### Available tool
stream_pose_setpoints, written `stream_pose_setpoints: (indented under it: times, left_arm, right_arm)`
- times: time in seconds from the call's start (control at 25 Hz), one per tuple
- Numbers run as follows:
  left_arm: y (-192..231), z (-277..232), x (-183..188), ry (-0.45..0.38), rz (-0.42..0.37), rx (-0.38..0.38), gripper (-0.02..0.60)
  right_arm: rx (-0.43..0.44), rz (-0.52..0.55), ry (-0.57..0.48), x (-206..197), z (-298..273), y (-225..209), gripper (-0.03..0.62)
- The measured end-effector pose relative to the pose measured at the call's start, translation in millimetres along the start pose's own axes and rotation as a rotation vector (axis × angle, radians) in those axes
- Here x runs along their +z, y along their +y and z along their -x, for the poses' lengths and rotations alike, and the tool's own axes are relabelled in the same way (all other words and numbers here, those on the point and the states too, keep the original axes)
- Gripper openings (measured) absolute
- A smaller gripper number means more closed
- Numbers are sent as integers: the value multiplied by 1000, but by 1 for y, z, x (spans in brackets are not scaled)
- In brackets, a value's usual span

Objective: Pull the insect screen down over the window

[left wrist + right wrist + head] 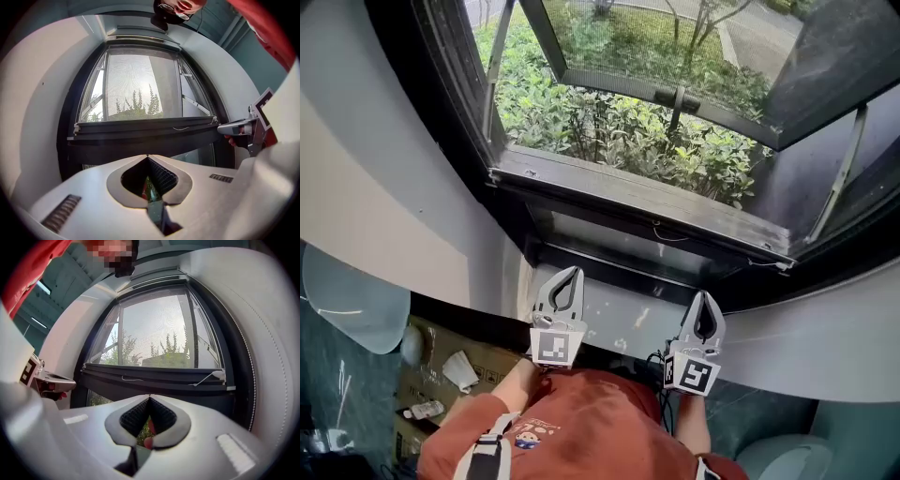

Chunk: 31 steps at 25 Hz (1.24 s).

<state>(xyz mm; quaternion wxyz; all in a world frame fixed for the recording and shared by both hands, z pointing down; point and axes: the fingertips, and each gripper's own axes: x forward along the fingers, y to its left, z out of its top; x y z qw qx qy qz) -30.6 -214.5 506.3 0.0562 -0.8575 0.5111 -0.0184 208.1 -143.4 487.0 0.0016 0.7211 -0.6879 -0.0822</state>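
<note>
Head view has both my grippers — left (572, 274), right (705, 298), jaws closed on nothing — just below the insect screen's bottom bar (637, 199), which runs crosswise, neither clearly nearer.

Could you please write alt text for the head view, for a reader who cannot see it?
Seen from above, a person in a red shirt holds the left tool and the right tool, both shut and empty, side by side in front of a dark-framed open window. Green shrubs fill the view outside.
</note>
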Motion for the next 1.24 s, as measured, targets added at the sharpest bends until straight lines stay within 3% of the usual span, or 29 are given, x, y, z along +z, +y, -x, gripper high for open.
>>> stream_pose_setpoints:
  times: [1.24]
  left_arm:
    - [3,-1,3,-4,37,21,6]
  right_arm:
    - [33,35,11,2,-6,7,9]
